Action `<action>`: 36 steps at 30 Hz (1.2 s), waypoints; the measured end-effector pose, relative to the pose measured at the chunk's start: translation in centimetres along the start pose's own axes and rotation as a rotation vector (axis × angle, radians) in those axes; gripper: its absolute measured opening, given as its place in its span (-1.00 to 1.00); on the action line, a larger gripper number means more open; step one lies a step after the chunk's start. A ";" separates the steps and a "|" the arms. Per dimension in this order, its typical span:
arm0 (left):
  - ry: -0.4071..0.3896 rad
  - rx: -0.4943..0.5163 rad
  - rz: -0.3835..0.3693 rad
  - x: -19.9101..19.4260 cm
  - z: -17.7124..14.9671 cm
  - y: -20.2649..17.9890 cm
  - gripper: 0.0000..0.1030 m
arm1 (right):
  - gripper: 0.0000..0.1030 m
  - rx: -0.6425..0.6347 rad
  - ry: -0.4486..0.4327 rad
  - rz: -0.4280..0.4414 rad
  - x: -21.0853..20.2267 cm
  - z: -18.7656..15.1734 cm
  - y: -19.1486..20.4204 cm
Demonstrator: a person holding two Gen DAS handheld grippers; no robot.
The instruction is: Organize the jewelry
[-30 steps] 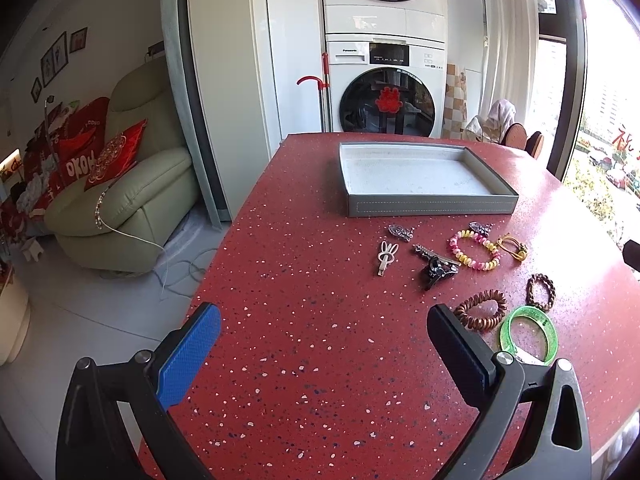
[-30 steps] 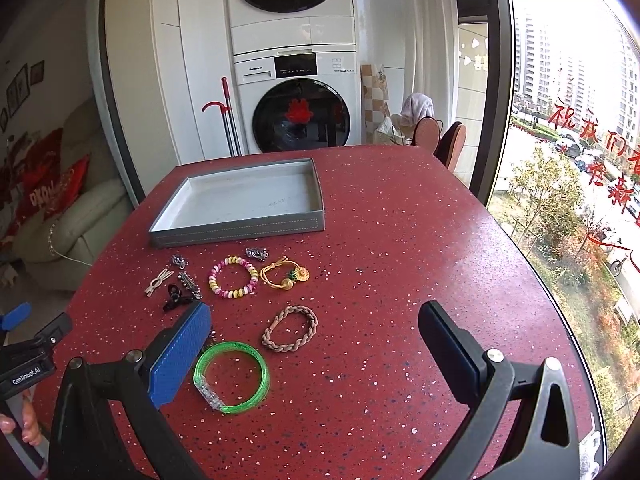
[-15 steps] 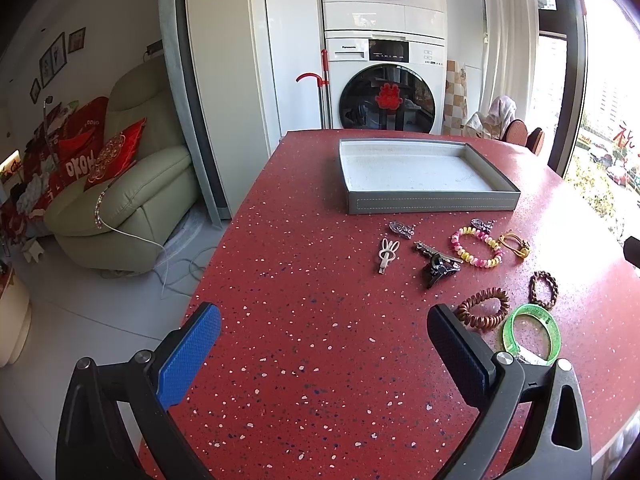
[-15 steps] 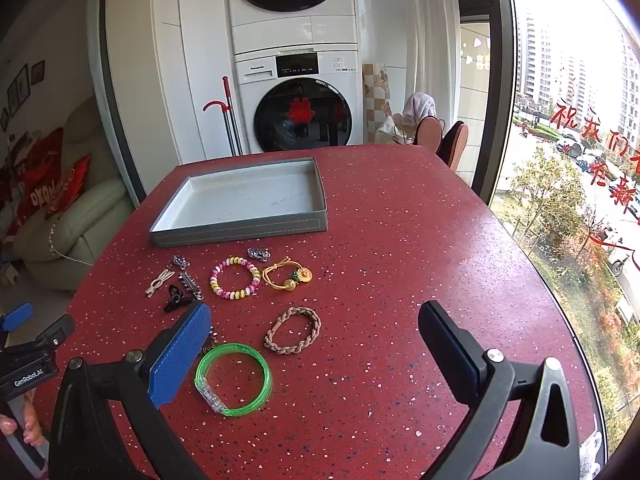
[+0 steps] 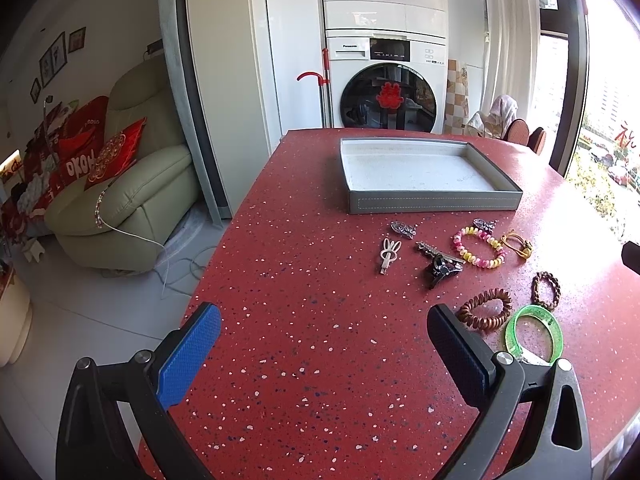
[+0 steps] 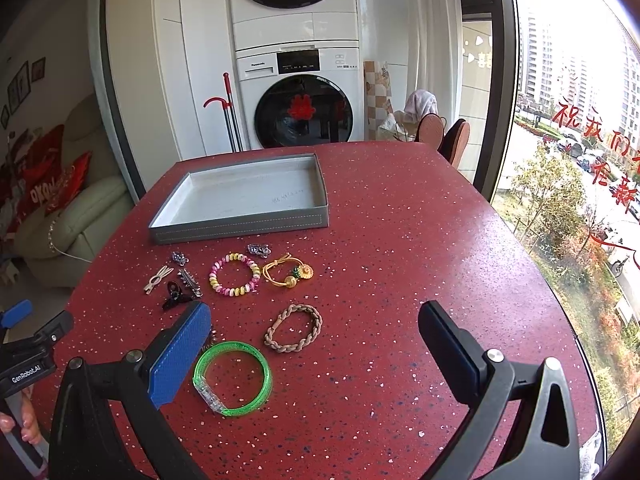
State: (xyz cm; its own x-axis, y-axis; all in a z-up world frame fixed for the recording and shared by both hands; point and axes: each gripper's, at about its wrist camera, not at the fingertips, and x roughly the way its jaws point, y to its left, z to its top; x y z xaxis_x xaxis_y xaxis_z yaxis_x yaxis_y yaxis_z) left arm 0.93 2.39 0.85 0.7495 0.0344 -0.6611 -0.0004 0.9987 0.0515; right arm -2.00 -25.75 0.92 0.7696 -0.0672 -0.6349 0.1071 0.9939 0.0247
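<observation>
Red speckled surface carries the empty grey tray at 12 o'clock; jewelry lies loose just before it, green bangle nearest. My left claw and right claw hover spread wide, holding nothing, ready to pick.

"Panasonic" on the washing machine; "GenRobot.AI" on the left tool.

We see a red speckled table filling the foreground. Beyond its far edge we find a white washer with a second drum unit stacked above, set in white cabinets. At left we note a pale green sofa with red cushions on a light floor. At right, a tall window admits strong daylight.
</observation>
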 end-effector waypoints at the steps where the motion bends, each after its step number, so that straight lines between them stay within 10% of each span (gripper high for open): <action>1: 0.001 0.000 -0.001 0.0 0.0 0.0 1.00 | 1.00 0.000 0.001 0.000 0.0 0.0 0.0; 36: -0.001 0.021 -0.008 0.4 0.0 -0.5 1.00 | 1.00 -0.005 -0.007 0.005 0.4 0.4 0.2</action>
State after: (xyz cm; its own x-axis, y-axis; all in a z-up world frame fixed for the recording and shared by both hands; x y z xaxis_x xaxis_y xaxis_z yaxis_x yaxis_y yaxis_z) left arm 1.23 1.96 0.55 0.7502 0.0267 -0.6606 0.0189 0.9979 0.0618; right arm -1.46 -25.60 0.99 0.7744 -0.0627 -0.6296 0.1001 0.9947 0.0240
